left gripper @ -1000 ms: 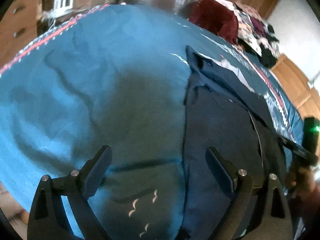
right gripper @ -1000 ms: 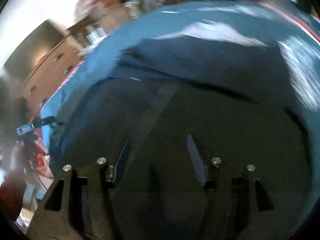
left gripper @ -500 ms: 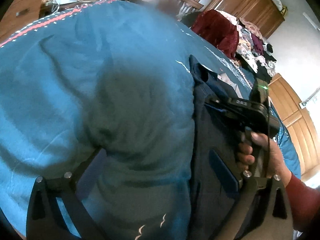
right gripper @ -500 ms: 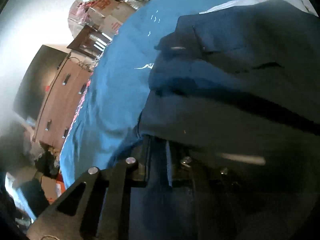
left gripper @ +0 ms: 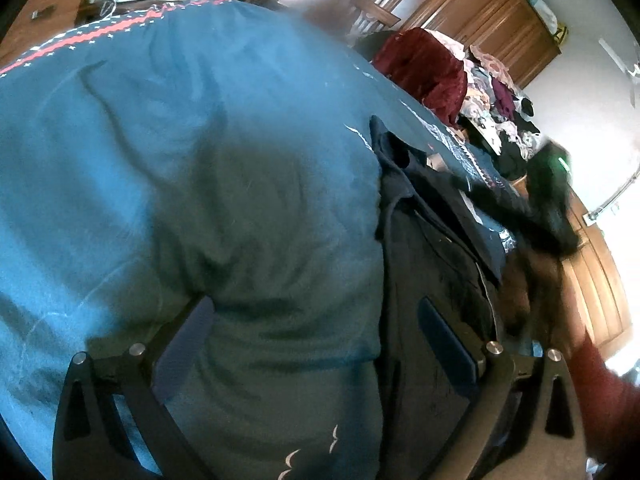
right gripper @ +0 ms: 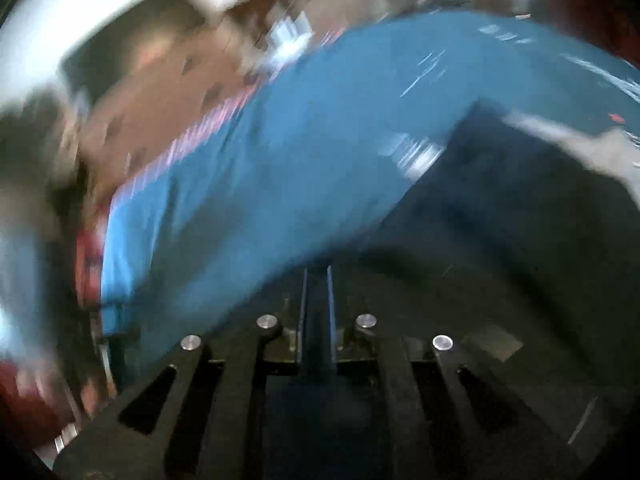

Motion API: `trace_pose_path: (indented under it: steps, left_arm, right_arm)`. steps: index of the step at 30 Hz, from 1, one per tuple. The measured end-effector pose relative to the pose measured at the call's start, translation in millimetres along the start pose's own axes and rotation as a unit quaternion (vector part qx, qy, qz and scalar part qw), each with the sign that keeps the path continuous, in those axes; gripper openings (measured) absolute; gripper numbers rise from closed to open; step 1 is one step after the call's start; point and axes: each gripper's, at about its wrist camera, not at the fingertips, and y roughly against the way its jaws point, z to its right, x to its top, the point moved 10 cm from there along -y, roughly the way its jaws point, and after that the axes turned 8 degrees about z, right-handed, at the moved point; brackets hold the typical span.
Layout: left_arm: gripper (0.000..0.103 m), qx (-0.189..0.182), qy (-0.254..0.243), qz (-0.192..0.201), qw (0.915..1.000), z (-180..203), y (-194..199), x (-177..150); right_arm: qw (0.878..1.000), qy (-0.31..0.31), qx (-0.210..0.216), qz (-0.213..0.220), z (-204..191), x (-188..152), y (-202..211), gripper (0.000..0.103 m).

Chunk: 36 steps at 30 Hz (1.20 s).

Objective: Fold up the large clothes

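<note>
— Where did we have the dark garment [left gripper: 432, 264]?
— On the bed [left gripper: 200, 160], under our spread left gripper's [left gripper: 316, 320] right finger. Our right gripper [right gripper: 316, 280] had just closed, pinching its cloth.

Both wrist views look steeply down from close above the bed [left gripper: 200, 160], each along its own claw, sharing the teal cover and dark garment [right gripper: 500, 220].

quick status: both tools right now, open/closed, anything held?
Left tool: open wide, nothing between its fingers; it hangs over the teal bedspread.
Right tool: has just closed, shut on a fold of the dark navy garment.
</note>
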Motion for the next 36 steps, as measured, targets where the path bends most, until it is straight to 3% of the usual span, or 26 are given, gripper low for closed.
trace_pose_path:
  steps: [2,4,5,9,13,15,18,24,28,30,32,34,35,36]
  left_arm:
    - [0.102,0.002,0.0,0.001,1.0,0.9,-1.1,-0.6]
    - [0.102,0.004,-0.001,0.0,1.0,1.1,-1.9,-0.7]
    - [0.102,0.004,0.0,0.0,1.0,1.1,-1.8,-0.5]
    - [0.102,-0.003,0.002,-0.004,1.0,1.6,-0.1,-0.4]
    - [0.102,-0.001,0.005,-0.011,0.9999,-0.8,10.7,-5.5]
    - [0.102,0.004,0.006,-0.017,0.9998,0.3,15.9,-10.8]
    - [0.102,0.011,0.006,-0.028,0.9995,1.9,20.9,-20.5]
    - [0.102,0.017,0.02,-0.035,0.999,6.1,27.9,-31.0]
    - [0.102,0.013,0.015,-0.045,0.9988,17.5,36.3,-38.2]
    - [0.102,0.008,-0.007,-0.07,0.9975,24.3,36.2,-50.7]
    - [0.102,0.0,-0.025,-0.092,0.9955,28.0,35.5,-64.1]
    - [0.102,-0.017,-0.04,-0.106,0.9935,30.9,37.3,-75.6]
    - [0.102,-0.026,-0.046,-0.108,0.9927,32.0,38.8,-80.6]
    - [0.102,-0.033,-0.051,-0.109,0.9922,31.4,40.6,-84.9]
  right_arm:
    - [0.997,-0.061,-0.037,0.008,48.8,20.4,-26.1,0.006]
    - [0.993,-0.101,-0.012,-0.063,62.7,0.9,-69.8,0.0]
    - [0.991,-0.089,-0.012,-0.097,61.5,-14.0,-88.0,0.0]
    - [0.994,-0.048,-0.014,-0.101,55.8,-9.3,-88.5,0.0]
    - [0.999,-0.032,-0.022,-0.039,56.1,21.2,-75.7,0.0]
    - [0.995,-0.057,-0.052,-0.056,85.0,17.0,-92.8,0.0]
    - [0.985,-0.152,-0.022,-0.074,113.1,13.4,-115.0,0.0]
    - [0.977,-0.196,-0.012,-0.086,122.2,16.0,-115.6,0.0]
    - [0.981,-0.181,-0.051,-0.046,120.7,28.3,-93.2,0.0]
    - [0.983,-0.181,-0.04,-0.013,107.3,41.2,-62.9,0.011]
    - [0.986,-0.164,-0.002,0.008,86.8,43.3,-15.7,0.032]
    - [0.991,-0.125,0.036,0.007,67.8,20.5,53.1,0.047]
    - [0.993,-0.109,0.047,0.004,67.1,6.8,82.8,0.059]
    - [0.995,-0.092,0.044,0.001,68.2,-15.3,119.4,0.064]
